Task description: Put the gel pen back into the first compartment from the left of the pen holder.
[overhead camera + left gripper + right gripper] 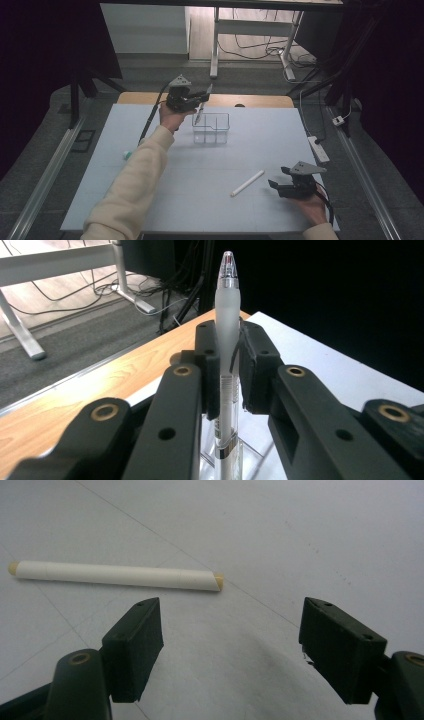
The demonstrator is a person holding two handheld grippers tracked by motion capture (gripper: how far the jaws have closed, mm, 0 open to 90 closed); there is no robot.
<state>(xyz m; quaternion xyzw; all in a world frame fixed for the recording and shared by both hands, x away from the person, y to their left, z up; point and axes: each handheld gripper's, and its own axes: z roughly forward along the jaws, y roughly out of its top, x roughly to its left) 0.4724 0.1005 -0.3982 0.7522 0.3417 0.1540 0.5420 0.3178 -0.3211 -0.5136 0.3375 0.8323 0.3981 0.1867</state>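
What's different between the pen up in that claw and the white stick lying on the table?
The pen is frosted and see-through with a clear tip; the white stick is opaque with tan ends. The pen is clamped in the left claw above the clear box; the white stick lies flat on the table, untouched, ahead of the open right claw. The pen stands roughly upright; the white stick lies level. Both are slim and rod-shaped.

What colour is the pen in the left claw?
Frosted translucent white pen with a clear tip showing red inside; the left gripper view shows it best.

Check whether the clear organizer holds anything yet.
Empty: the clear organizer shows bare compartments, and the pen is clamped in the left gripper above it.
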